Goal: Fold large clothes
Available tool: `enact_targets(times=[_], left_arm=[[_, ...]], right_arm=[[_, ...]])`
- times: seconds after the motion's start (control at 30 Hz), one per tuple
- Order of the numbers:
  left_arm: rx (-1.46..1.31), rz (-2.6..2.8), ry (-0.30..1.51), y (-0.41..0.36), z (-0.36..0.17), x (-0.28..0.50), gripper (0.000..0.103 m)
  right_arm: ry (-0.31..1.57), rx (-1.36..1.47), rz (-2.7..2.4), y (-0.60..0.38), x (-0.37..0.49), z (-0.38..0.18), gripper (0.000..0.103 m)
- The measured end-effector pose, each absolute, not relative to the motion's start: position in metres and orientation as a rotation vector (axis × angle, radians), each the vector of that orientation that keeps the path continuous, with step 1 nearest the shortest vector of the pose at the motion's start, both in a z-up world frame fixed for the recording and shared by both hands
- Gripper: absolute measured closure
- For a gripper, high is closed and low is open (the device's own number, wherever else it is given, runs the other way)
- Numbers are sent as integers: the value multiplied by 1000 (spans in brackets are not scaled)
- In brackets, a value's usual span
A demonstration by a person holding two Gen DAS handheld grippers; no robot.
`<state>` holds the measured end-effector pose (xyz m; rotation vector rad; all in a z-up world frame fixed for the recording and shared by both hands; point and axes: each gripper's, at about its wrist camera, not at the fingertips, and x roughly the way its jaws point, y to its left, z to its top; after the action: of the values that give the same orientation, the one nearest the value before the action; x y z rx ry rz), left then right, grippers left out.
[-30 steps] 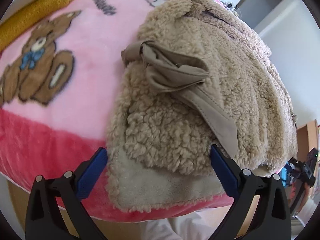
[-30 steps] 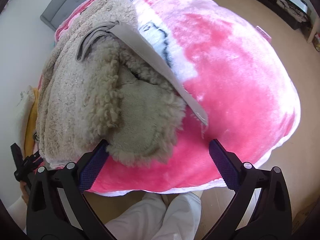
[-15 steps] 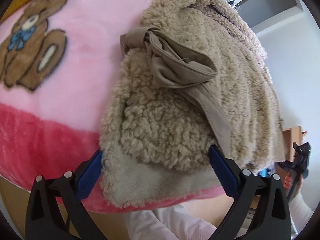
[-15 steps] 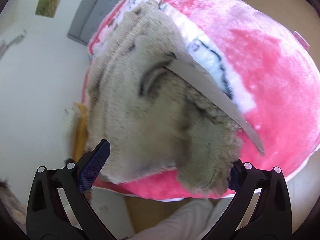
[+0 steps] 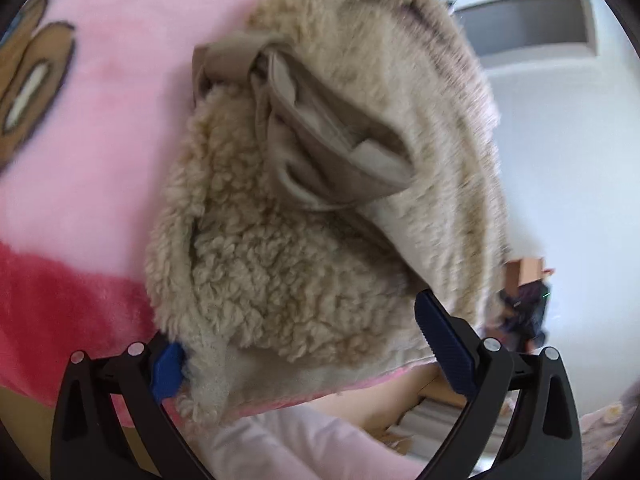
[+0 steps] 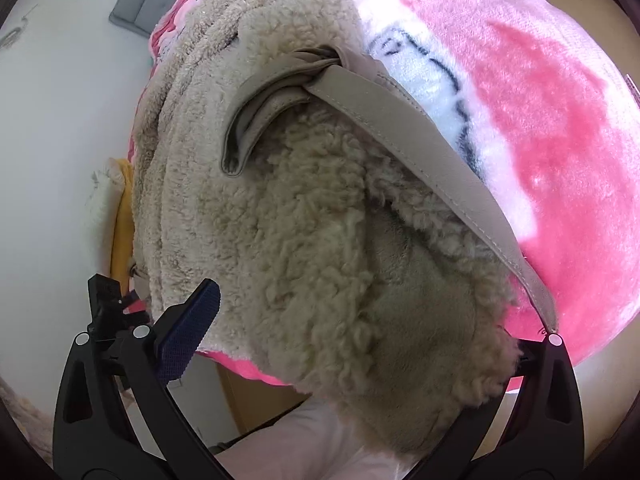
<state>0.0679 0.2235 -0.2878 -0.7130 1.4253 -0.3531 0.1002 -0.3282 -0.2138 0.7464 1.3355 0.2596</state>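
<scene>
A beige sherpa fleece coat (image 5: 304,208) with a knotted tan belt (image 5: 320,140) lies on a bed at its near edge. My left gripper (image 5: 304,344) is open, its jaws either side of the coat's near hem; the left pad is half hidden by fleece. In the right wrist view the same coat (image 6: 304,216) fills the middle, the tan belt (image 6: 420,152) running down to the right. My right gripper (image 6: 360,344) is open around the coat's near end; the fleece hides its right pad.
The coat rests on a pink and red plush blanket (image 5: 100,160) with a bear print (image 5: 36,80), which also shows in the right wrist view (image 6: 540,120). A yellow cushion (image 6: 122,216) lies at the far side. White trouser legs (image 6: 304,444) stand below.
Both grippers have moved in toward the coat's near edge. The fleece now sits between the jaws of each, and covers one pad of each.
</scene>
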Motion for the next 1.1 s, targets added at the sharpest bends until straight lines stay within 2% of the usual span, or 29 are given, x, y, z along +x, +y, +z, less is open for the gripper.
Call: enact_targets(times=[0.33,0.37,0.4,0.43,0.47,0.5,0.57,0.6,0.63,0.73,0.83,1.1], left_arm=[[-657,-193,1457,194,-299,78,4],[-637,-188,1464,192,-298,79,4],[-628,-183,1472,189,-297,78,4],[-630,-170,1484,188,-295,80,5],[-630,-156,1490,186,-293,81,8],[-626,-146,1491,184,-291,80,14],[-640,-131,1470,179,-283,78,29],[-663,-135,1452,177,-279,76,43],[-692,-138,1429,174,-275,73,52],[-709,-101,1367,165,-261,64,60],[-774,-79,1295,166,-243,55,64],[-780,-144,1194,181,-165,87,66]], right_arm=[[1294,750,193,-329,89,-218,9],[1291,740,182,-327,89,-219,14],[1287,725,172,-324,90,-219,31],[1278,713,181,-323,90,-217,44],[1275,720,210,-319,89,-216,65],[1278,726,239,-316,90,-215,78],[1288,643,249,-305,93,-204,81],[1285,632,256,-305,94,-200,82],[1280,633,256,-304,94,-196,82],[1252,630,279,-301,93,-178,84],[1217,635,318,-301,94,-154,85],[1132,583,562,-287,133,-67,85]])
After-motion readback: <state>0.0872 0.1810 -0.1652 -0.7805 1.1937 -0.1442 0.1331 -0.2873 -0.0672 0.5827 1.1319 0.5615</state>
